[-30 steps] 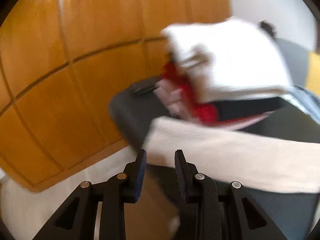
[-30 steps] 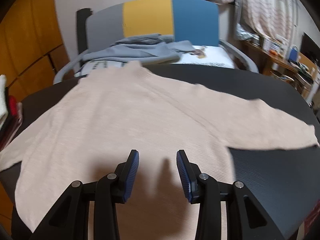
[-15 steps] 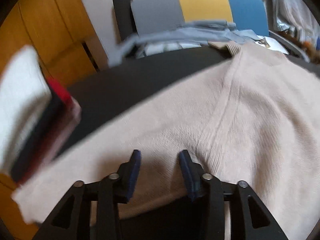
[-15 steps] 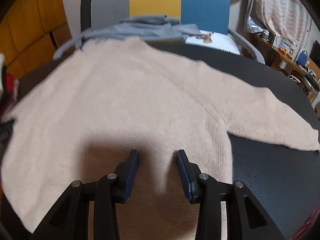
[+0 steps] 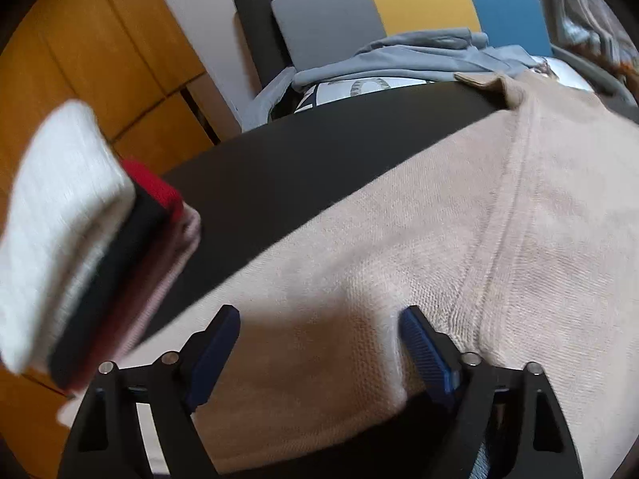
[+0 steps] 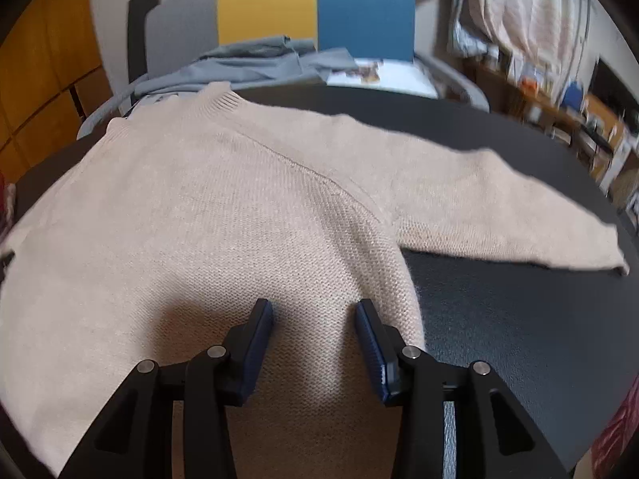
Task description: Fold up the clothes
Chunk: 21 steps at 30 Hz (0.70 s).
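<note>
Beige sweater (image 6: 223, 215) lies flat on the black table (image 6: 519, 319), one sleeve (image 6: 499, 207) stretched sideways. Left gripper (image 5: 319, 315) jaws opening above it, nothing between; right gripper (image 6: 315, 307) likewise opening, unladen. Folded stack (image 5: 80, 239) at table edge; chair (image 6: 279, 4) behind.

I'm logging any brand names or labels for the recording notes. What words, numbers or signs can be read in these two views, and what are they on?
None can be read.
White printed fabric on the chair, under the grey garment: dark print shows, partly hidden, not legible as letters.
Items on the shelves at the far right: too blurred.
Beige sweater, stack of folded clothes: no label shows.
</note>
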### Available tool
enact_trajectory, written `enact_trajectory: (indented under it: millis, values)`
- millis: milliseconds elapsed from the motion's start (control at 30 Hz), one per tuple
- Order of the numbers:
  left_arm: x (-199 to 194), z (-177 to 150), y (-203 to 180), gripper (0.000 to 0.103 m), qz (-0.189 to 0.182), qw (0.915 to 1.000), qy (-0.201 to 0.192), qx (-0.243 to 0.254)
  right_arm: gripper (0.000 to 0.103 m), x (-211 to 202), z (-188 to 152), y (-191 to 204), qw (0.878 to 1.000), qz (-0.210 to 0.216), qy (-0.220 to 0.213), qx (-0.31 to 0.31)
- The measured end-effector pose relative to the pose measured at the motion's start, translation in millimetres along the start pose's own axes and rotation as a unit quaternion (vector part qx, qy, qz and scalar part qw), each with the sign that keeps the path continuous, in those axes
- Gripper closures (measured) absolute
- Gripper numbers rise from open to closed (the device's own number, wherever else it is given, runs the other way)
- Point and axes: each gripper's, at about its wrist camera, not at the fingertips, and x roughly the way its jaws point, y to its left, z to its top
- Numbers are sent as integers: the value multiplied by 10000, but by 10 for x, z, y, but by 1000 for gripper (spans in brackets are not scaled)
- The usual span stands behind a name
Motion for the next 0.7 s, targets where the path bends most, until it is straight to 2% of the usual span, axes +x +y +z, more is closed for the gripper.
enact_trajectory:
  millis: [133, 267, 433, 500, 567, 633, 700]
  values:
    - [-222, 288, -125, 23, -420, 9983, -414, 0, 60, -192, 265, 14, 9983, 351, -454, 102]
    - [-132, 688, -422, 23, -722, 9968, -355, -35, 60, -124, 795, 273, 9951, 761, -591, -230]
    - [178, 1159, -863, 23, -1083, 9941, -61, -72, 59, 375, 1493, 747, 9935, 968, -270, -526]
    - [357, 1297, -972, 23, -1120, 9936, 96, -112, 59, 650, 1762, 1002, 9913, 1109, -146, -689]
    - [498, 1364, -1047, 23, -1052, 9939, 294, -168, 59, 865, 1940, 1222, 9890, 1192, -86, -871]
    - [574, 1353, -1024, 22, -1064, 9932, 321, -336, 59, 1090, 2064, 1439, 9870, 1196, -55, -1072]
    - [625, 1321, -982, 14, -1097, 9920, 287, -548, 59, 1314, 2133, 1611, 9859, 1132, 15, -1230]
